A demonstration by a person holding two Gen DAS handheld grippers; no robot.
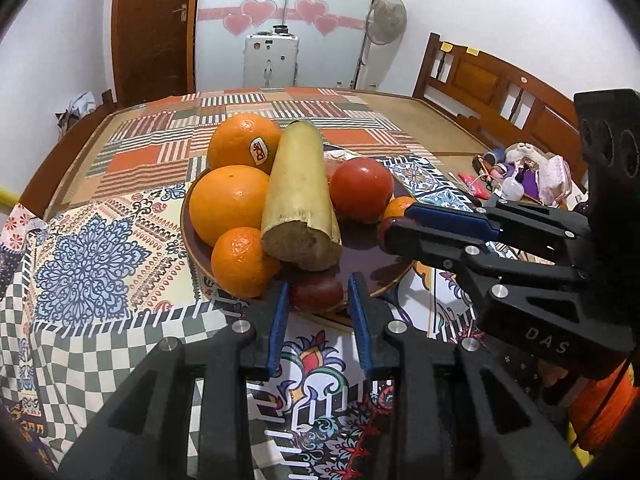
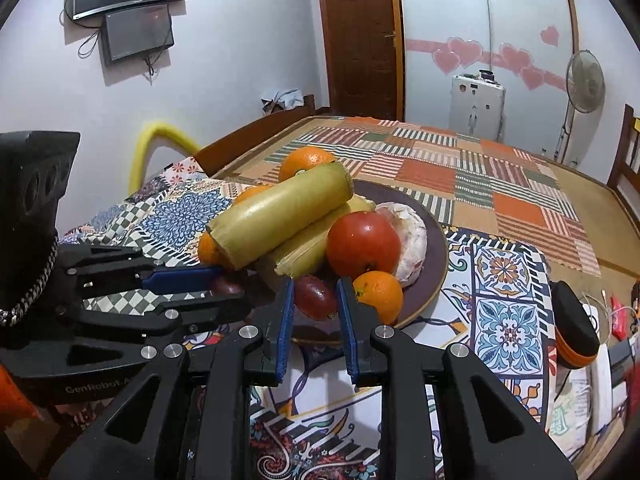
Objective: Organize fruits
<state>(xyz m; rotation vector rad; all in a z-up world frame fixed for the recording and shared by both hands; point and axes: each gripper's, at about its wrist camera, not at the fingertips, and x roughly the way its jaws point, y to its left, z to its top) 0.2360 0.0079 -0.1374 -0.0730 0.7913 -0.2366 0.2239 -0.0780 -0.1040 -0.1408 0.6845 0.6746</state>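
Note:
A brown plate (image 1: pixel 376 276) (image 2: pixel 434 264) holds several oranges (image 1: pixel 228 204), a red tomato (image 1: pixel 362 188) (image 2: pixel 363 244), yellow sugarcane pieces (image 1: pixel 298 196) (image 2: pixel 280 216) and small dark red fruits. My left gripper (image 1: pixel 316 292) has its blue-padded jaws around a dark red fruit (image 1: pixel 317 291) at the plate's near rim. My right gripper (image 2: pixel 316 294) has its jaws around another dark red fruit (image 2: pixel 316 297). The right gripper also shows in the left wrist view (image 1: pixel 394 224). The left gripper shows in the right wrist view (image 2: pixel 224 280). Contact with the pads is unclear.
The plate sits on a patterned tablecloth (image 1: pixel 100 264) over a wooden table. Small clutter (image 1: pixel 528 172) lies at the table's right. A black and orange object (image 2: pixel 576 332) lies right of the plate. A wooden bench (image 1: pixel 496 88), a fan (image 1: pixel 386 16) and a door (image 1: pixel 152 28) stand behind.

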